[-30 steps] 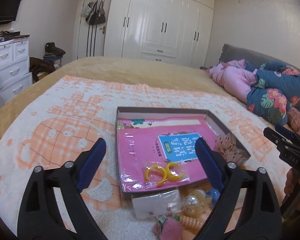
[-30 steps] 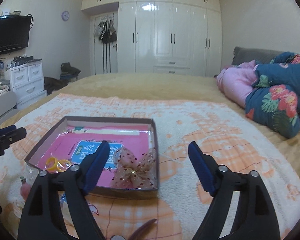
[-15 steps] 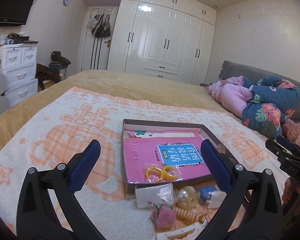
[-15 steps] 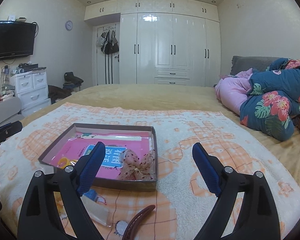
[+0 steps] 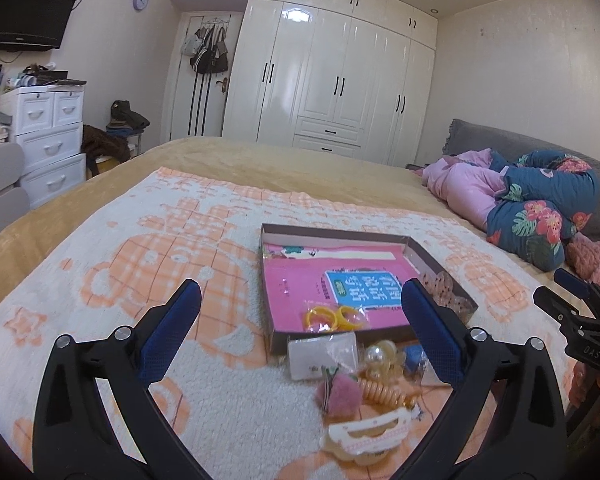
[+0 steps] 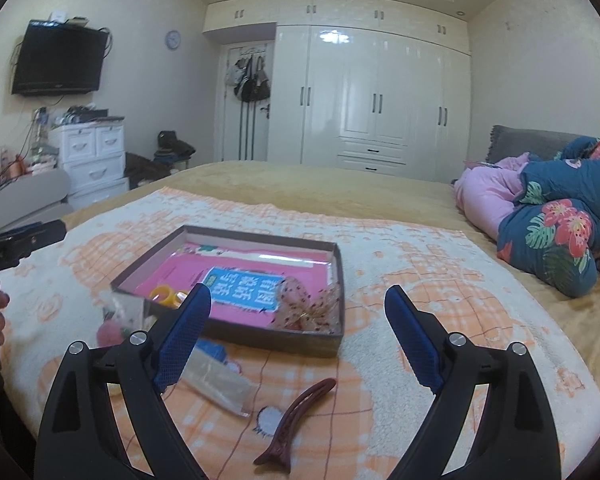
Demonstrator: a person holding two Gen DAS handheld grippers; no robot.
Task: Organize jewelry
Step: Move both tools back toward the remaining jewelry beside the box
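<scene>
Both tongs gape empty: the left gripper and right gripper hover at lower frame (above the blanket). Centre frame, the shallow box holds yellow rings.

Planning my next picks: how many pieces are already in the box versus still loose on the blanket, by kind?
In box:
yellow rings: 2
sheer bow: 1
Loose on the blanket:
brown clip: 1
cream claw clip: 1
pink pompom: 1
spiral tie: 1
Total: 7, packets uncounted.
</scene>
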